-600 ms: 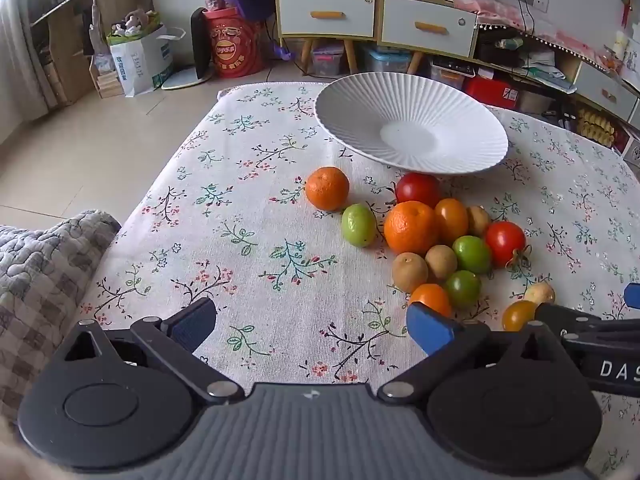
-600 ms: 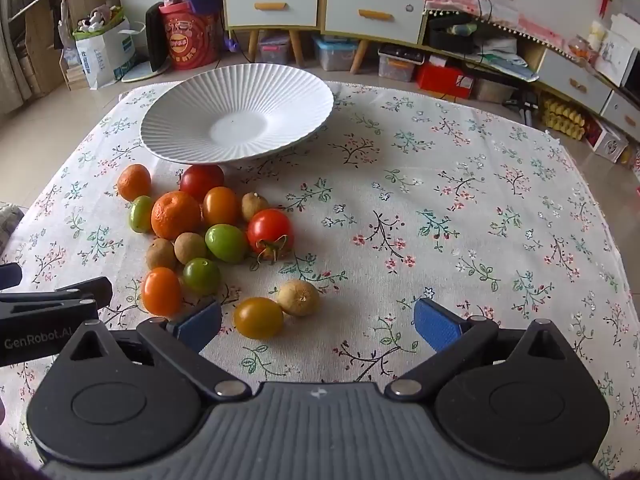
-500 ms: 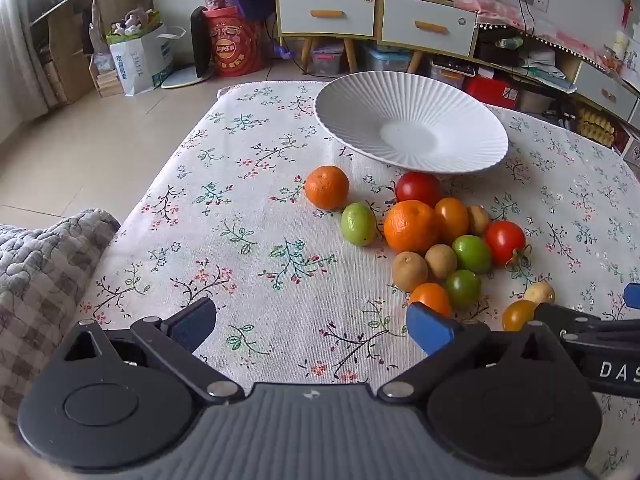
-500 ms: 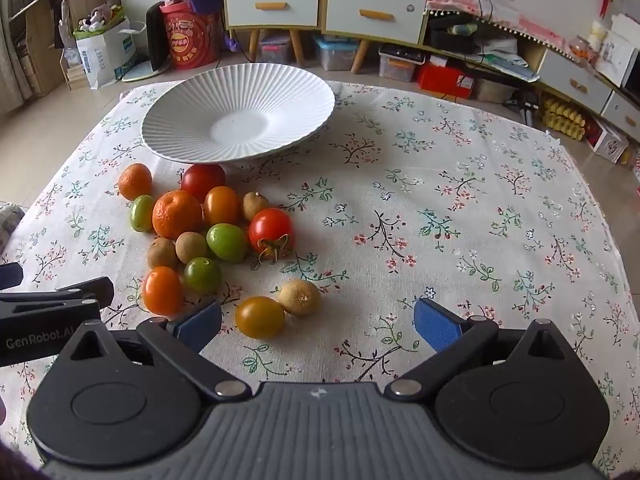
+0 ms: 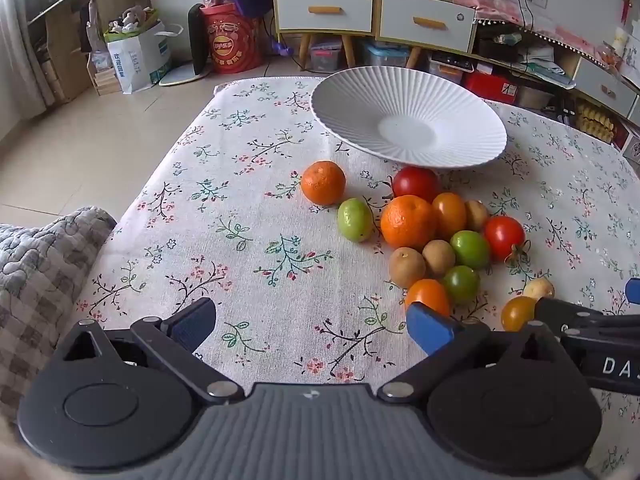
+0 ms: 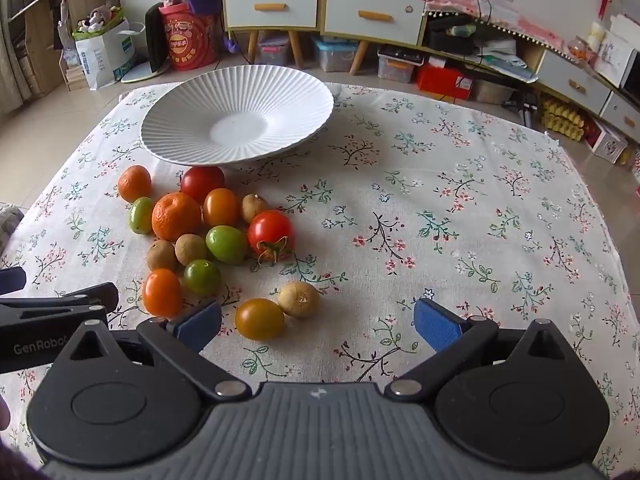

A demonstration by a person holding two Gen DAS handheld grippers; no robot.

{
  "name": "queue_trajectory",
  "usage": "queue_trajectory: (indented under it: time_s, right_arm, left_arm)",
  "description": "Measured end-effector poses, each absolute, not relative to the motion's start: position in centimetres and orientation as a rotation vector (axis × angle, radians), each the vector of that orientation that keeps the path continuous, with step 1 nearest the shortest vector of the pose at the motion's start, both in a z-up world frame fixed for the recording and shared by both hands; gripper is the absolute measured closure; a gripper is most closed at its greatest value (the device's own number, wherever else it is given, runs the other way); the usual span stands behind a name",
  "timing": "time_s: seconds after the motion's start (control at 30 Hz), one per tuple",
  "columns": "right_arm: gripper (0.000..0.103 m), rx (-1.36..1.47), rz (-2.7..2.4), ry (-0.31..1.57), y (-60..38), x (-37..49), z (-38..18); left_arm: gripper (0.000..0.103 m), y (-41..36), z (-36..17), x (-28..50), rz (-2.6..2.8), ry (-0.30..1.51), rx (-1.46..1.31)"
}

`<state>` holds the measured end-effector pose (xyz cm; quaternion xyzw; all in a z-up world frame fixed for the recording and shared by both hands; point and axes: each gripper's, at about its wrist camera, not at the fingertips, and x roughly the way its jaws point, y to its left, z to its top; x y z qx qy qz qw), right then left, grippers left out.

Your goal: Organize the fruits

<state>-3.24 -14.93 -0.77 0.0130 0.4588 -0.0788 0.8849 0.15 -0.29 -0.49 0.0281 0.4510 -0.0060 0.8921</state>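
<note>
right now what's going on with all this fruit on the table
A person holds two grippers, both open and empty, low over a floral tablecloth. The left gripper and right gripper hold nothing. The fruit pile lies loose on the cloth in front of the white ribbed plate, which has nothing in it. A yellow-orange tomato lies nearest, just ahead of the right gripper's fingers.
</note>
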Motion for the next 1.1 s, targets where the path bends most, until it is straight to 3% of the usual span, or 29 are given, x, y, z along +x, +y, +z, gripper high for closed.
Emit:
queue_trajectory:
  time_s: [1.1]
  right_arm:
    - [0.000,0.026,-0.183,0.943,-15.36,-3.04,-0.51]
  left_arm:
    - [0.004,-0.50,-0.44,0.13,-0.016,0.934,0.056]
